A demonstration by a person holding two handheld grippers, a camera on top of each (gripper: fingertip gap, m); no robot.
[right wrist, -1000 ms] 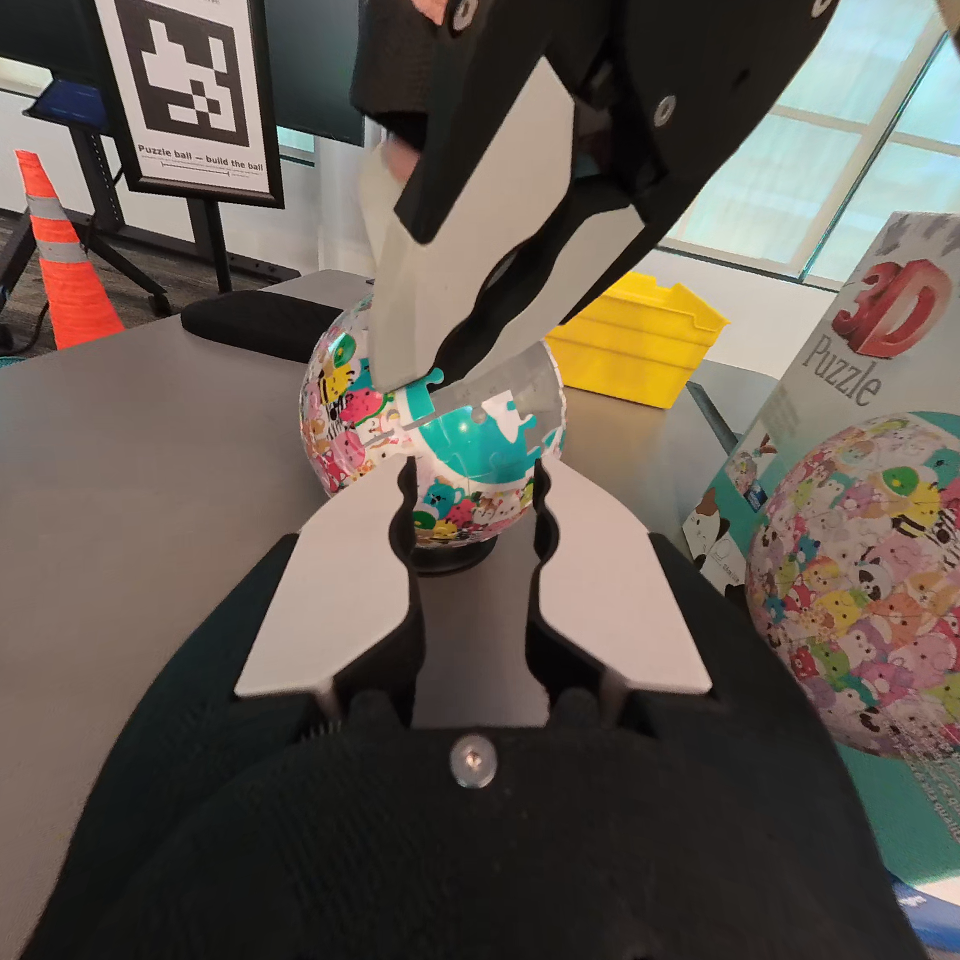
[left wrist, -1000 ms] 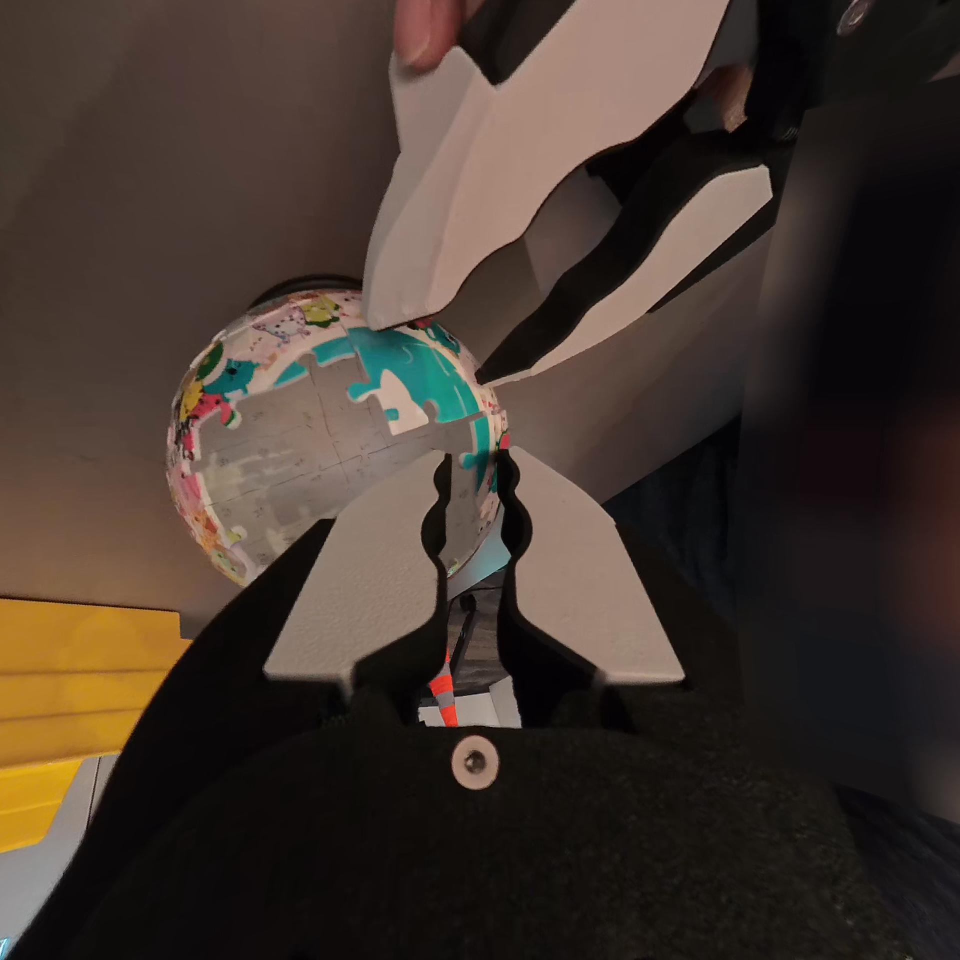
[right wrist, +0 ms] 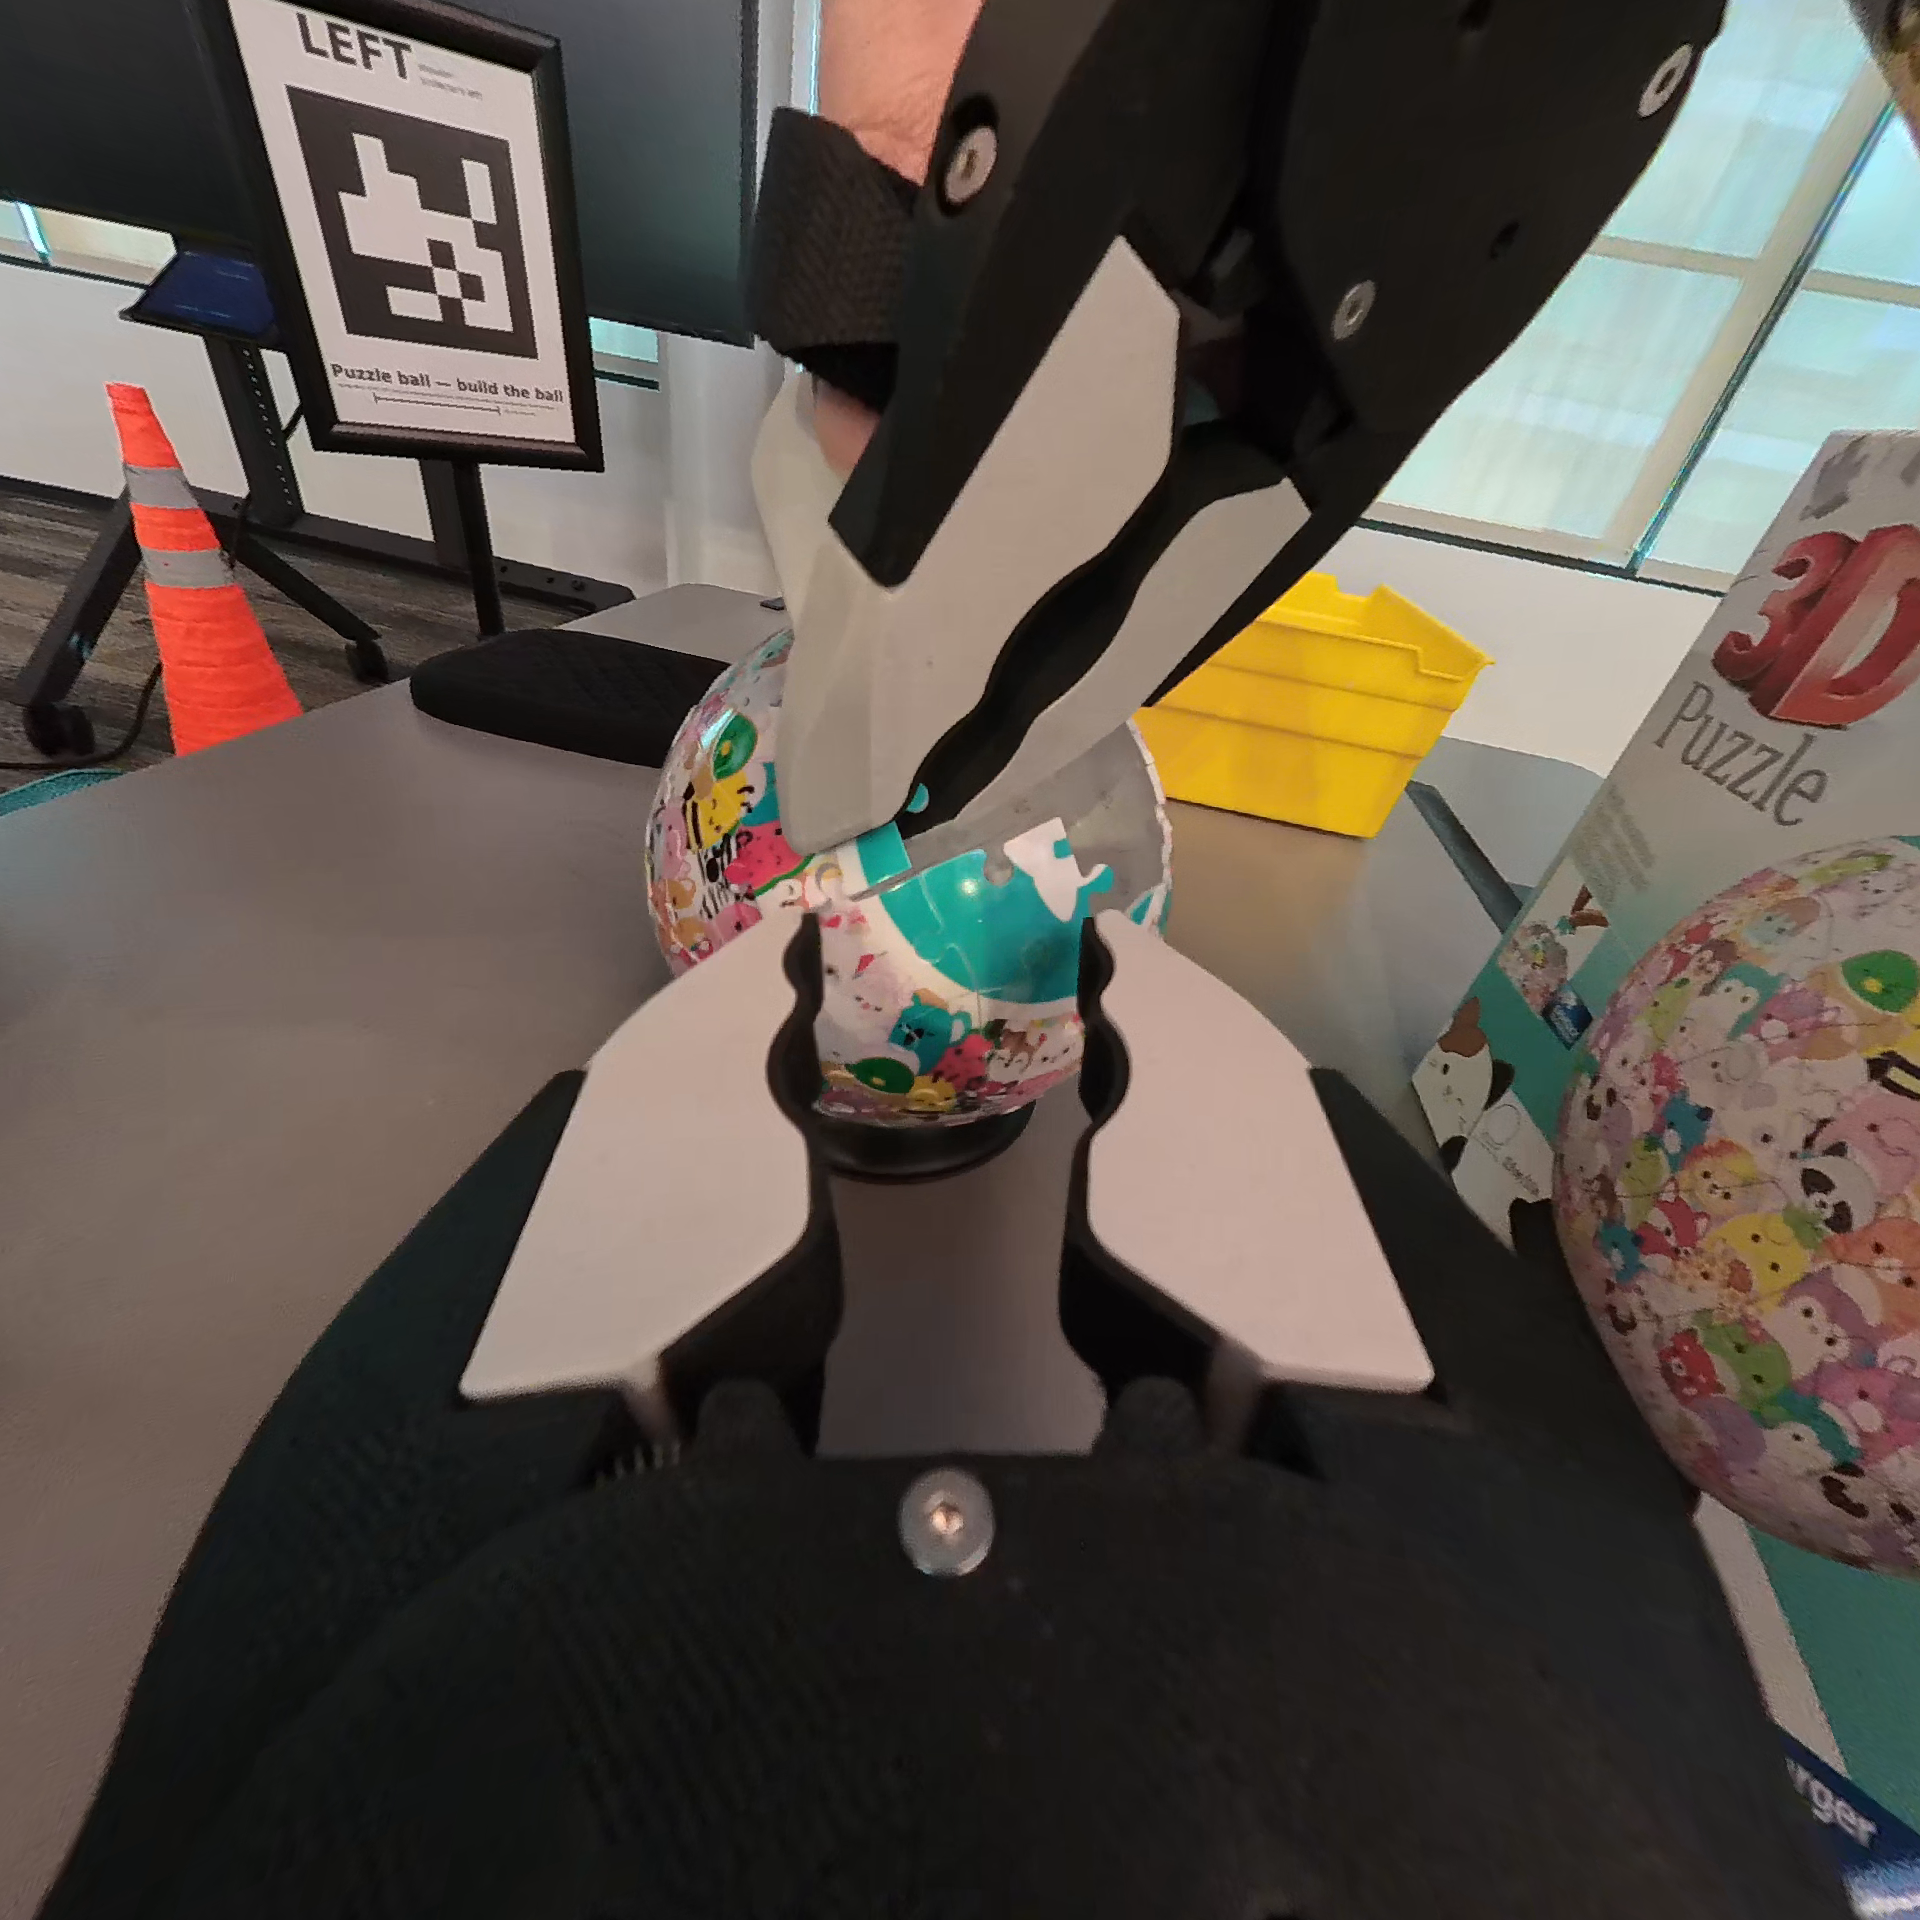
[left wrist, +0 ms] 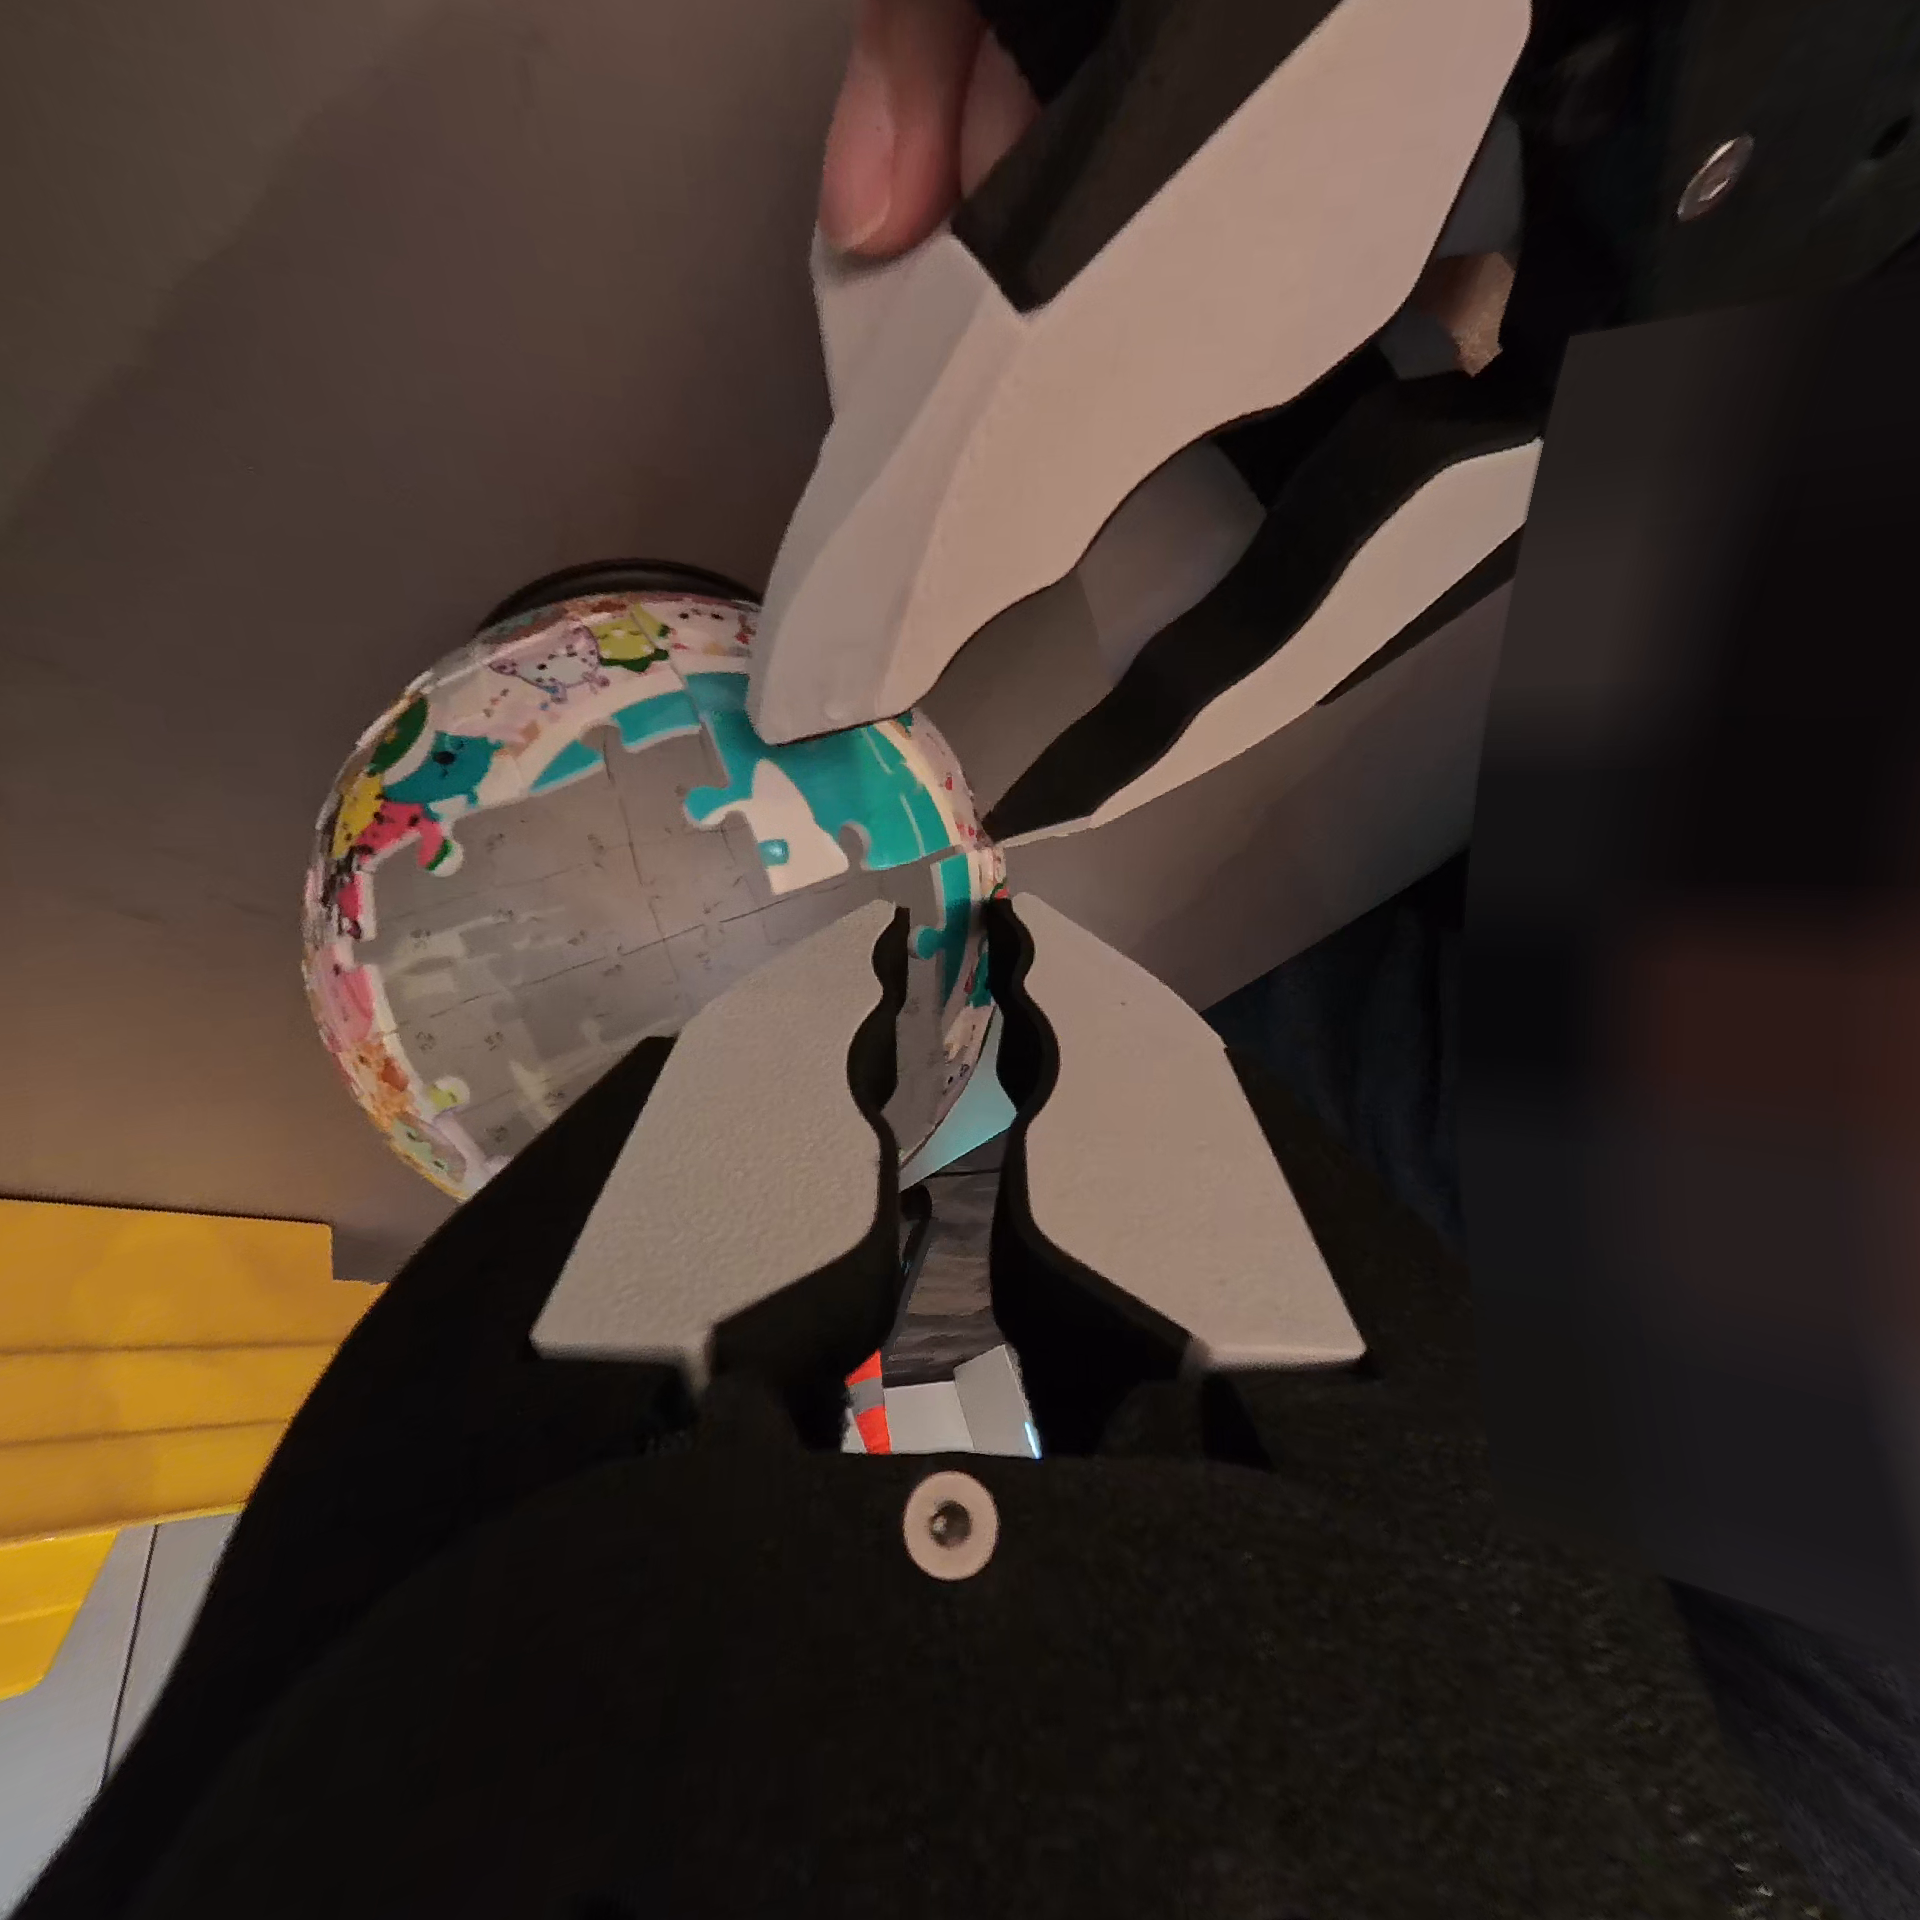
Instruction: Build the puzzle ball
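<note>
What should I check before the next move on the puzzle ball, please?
1. Puzzle ball seated on its black stand: ok.
2. Ball fully closed: not ok, a grey-lined opening remains.
3. Right gripper open in front of the ball: ok.
4. Left gripper tips at the opening's rim: ok.
5. Piece held in the left gripper: cannot tell.
</note>
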